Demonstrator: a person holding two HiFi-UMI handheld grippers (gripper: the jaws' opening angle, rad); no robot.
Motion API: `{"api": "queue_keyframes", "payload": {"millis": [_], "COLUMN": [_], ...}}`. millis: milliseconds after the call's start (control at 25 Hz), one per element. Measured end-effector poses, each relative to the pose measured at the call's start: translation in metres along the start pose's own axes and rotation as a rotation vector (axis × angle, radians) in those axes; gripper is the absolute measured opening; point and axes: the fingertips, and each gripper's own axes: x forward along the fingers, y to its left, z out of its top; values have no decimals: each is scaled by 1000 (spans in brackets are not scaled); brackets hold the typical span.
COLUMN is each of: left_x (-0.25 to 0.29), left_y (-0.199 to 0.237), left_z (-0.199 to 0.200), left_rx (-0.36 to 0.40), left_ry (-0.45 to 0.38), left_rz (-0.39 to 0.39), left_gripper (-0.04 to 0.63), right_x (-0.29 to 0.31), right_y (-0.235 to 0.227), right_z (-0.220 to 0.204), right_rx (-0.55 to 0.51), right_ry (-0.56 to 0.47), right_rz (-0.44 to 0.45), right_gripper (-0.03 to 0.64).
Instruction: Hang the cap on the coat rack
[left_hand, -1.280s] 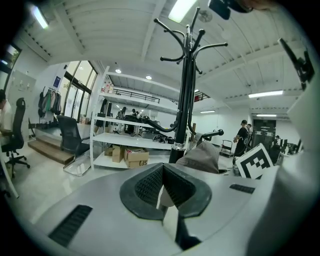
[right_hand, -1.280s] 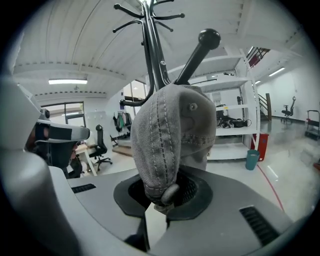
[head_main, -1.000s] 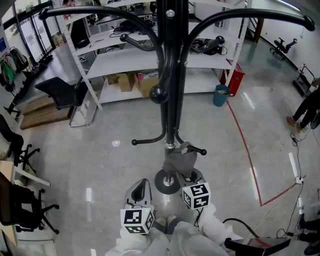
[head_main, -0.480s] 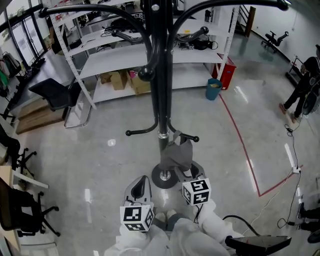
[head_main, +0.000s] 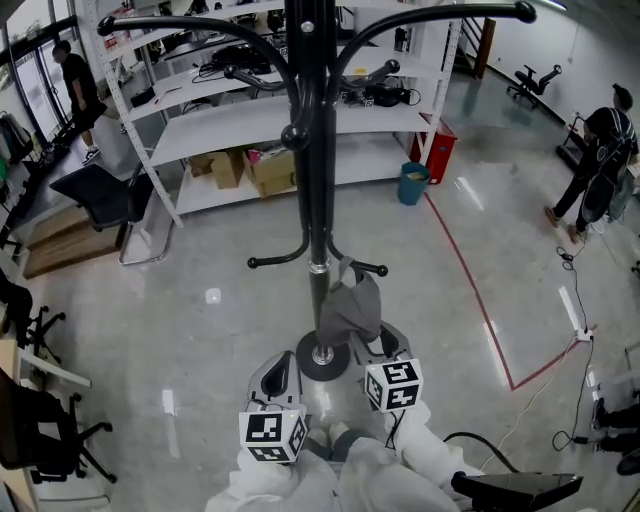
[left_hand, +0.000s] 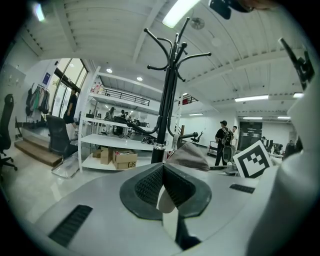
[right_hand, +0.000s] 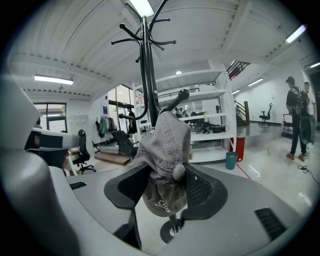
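The grey cap (right_hand: 165, 145) hangs from a knob-ended lower hook of the black coat rack (head_main: 318, 200), draped crown-up with its brim dangling just ahead of the right tool (head_main: 383, 342). That tool's jaws have just been opening and now stand released, wide apart; in the right gripper view the cap sits in the gap between them, but neither pad presses on it. The rack's pole rises directly beyond the cap, and its round base (head_main: 322, 362) rests on the glossy floor (head_main: 200, 330) just in front of both tools. The left tool (left_hand: 163, 172) is beside the right one, near the base, its jaws clenched together with nothing between them; from it the cap shows a little to the right of the pole. Well beyond the rack from the tools stands white shelving (head_main: 250, 120) with cardboard boxes (head_main: 262, 168) on its lowest level and a blue bin (head_main: 411, 184) next to its right end. A red line (head_main: 470, 280) runs along the floor to the right of the right tool, and farther off on that side stands a person (head_main: 598, 150) in dark clothes.
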Motion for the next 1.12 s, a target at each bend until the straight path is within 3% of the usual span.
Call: {"api": "queue_keyframes", "payload": {"millis": [640, 1000, 1120], "left_x": [6, 3, 1], "left_y": [-21, -24, -22], "left_z": [-2, -3, -5], "left_rx": [-3, -3, -5], "left_ry": [-8, -8, -7], "left_rz": [-104, -138, -142], "left_gripper": [-6, -7, -6], "right_x": [-40, -45, -47], "right_y": [12, 53, 62], "right_z": [13, 9, 11], "right_rx": [11, 3, -11], "right_ry": [-72, -62, -68], "right_rz": [-64, 15, 17], "right_gripper": [198, 192, 108]}}
